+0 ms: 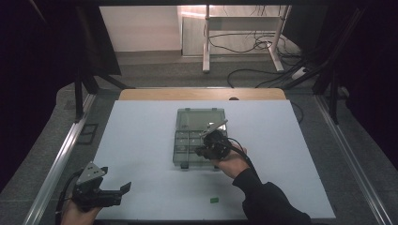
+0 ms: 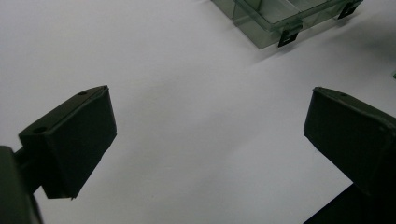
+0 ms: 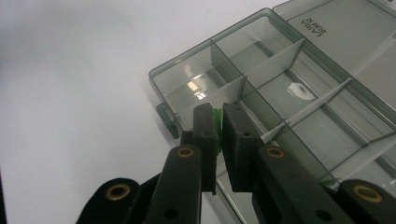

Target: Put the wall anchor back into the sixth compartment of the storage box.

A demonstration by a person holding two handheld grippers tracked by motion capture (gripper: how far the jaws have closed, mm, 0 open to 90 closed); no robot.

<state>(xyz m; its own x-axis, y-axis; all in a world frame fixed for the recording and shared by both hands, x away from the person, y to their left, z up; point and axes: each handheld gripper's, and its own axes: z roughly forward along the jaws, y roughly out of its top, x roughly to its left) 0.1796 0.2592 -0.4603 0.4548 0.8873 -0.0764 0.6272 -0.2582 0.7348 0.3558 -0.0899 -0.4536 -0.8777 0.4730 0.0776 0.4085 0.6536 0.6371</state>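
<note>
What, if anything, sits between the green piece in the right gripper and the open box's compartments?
Nothing visible. The right gripper is shut on the green piece, directly above the open clear box. Its lid lies folded back, the compartment below looks empty, and only the thin dividers stand nearby.

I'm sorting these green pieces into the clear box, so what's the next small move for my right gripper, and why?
Probably ease the right gripper down into the compartment and open: it pinches a small green piece just above the open organizer box.
</note>
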